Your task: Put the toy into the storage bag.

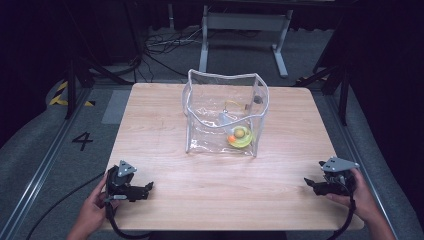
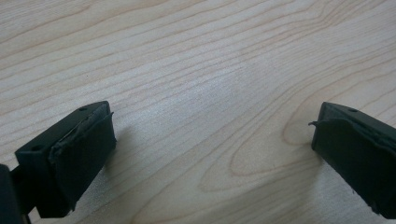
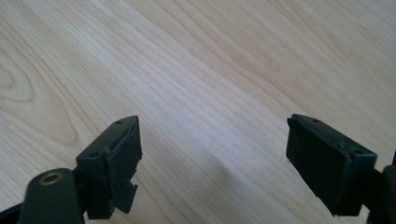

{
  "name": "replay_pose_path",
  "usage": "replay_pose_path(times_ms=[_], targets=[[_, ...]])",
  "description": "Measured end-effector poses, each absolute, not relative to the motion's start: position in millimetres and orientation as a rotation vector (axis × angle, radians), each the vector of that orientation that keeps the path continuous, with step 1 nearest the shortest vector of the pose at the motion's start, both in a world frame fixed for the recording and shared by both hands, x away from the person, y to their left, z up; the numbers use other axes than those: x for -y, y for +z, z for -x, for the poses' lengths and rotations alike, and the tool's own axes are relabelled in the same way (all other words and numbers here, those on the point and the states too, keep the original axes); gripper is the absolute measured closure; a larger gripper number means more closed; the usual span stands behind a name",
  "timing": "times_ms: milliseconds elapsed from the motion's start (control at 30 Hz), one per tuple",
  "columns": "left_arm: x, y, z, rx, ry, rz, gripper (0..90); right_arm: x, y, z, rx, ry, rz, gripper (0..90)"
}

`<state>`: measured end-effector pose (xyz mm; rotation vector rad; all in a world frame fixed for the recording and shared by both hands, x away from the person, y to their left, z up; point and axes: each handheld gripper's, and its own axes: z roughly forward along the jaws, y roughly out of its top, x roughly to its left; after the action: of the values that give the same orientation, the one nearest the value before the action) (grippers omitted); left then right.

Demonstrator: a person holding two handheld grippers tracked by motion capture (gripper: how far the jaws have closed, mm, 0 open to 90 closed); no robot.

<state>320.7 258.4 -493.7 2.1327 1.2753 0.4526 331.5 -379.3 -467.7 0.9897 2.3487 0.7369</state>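
Pale wood counter (image 1: 165, 200) runs across the high view, with a clear plastic bag (image 1: 225, 112) standing upright at centre frame, a yellow and orange toy (image 1: 239, 136) inside it. Left claw (image 1: 148, 187) sits lower left, right claw (image 1: 308, 182) lower right, both well apart from the bag. Left gripper view: left claw (image 2: 212, 135) spread wide over bare wood grain. Right gripper view: right claw (image 3: 214, 154) likewise gaping, holding nothing.

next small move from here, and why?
Probably bring the right gripper forward toward the clear bag, which stands open-topped mid-table with a small yellow toy inside. Both the right and the left gripper sit open and empty at the table's near edge, apart from the bag.
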Motion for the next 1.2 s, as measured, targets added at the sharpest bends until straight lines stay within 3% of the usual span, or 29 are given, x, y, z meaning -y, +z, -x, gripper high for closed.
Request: replay_pose_path(times_ms=[367,1200], targets=[[-258.1,-493.7,-320.2,-1.281,0.456,-2.129,0.0,410.7,-497.4,-316.3,-2.268,0.987,-1.236,15.6],[-257.9,-493.5,-319.7,-1.288,0.460,-2.129,0.0,410.4,-497.7,-315.9,-2.217,0.966,-1.306,14.8]])
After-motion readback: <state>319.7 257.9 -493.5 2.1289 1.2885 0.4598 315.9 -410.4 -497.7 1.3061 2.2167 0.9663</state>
